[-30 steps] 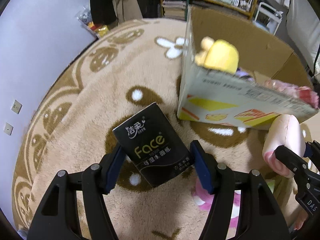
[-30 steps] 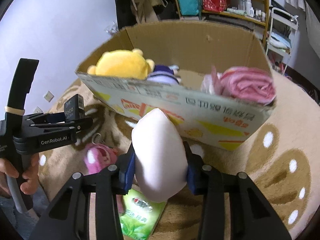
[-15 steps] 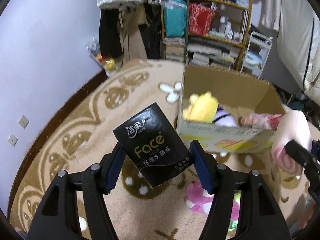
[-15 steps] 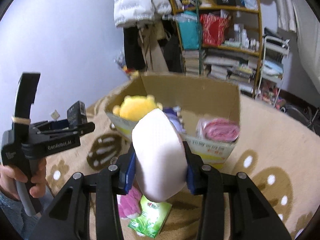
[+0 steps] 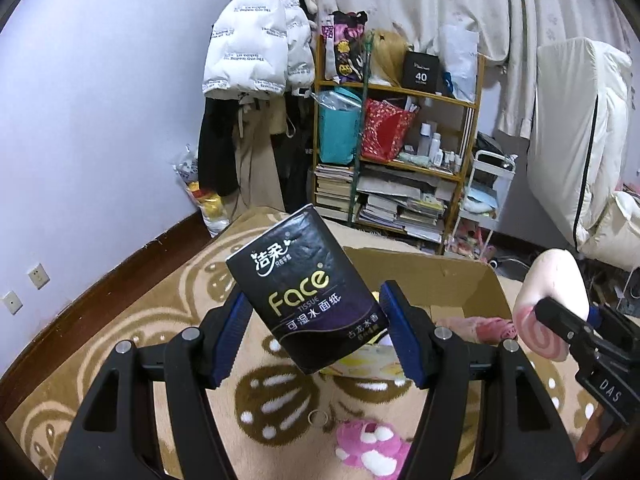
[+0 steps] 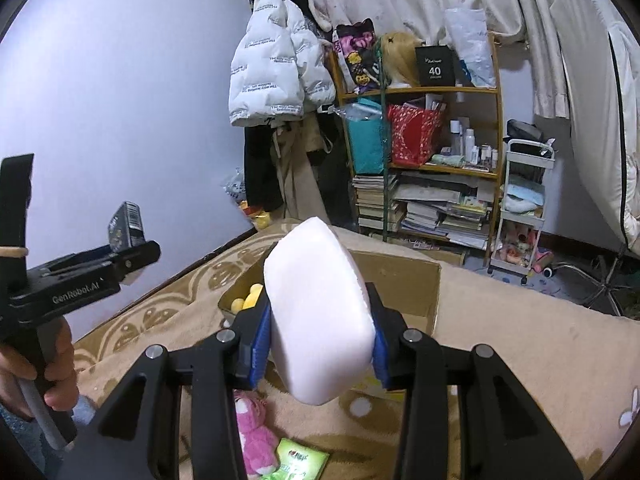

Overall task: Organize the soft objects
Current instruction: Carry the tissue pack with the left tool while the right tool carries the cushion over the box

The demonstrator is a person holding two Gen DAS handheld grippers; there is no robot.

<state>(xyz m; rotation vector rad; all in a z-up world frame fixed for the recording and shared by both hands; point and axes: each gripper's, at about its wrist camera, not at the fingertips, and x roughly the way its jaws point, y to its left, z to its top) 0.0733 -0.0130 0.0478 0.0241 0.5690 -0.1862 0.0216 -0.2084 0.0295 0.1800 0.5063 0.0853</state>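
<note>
Both loads hang short of the box (image 5: 464,280) — it lies ahead and below. The left gripper (image 5: 316,334) has its fingers clamped on the tissue pack (image 5: 304,292); the right gripper (image 6: 318,344) pinches the pink toy (image 6: 316,320), slightly nearer the box.

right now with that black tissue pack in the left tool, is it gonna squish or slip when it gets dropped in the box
The black tissue pack probably gives a little: it looks like a soft-wrapped pack, held tilted between the left tool pads. Its glossy film could be slippery. It seems light, so it should drop into the cardboard box without bouncing or rolling.
</note>
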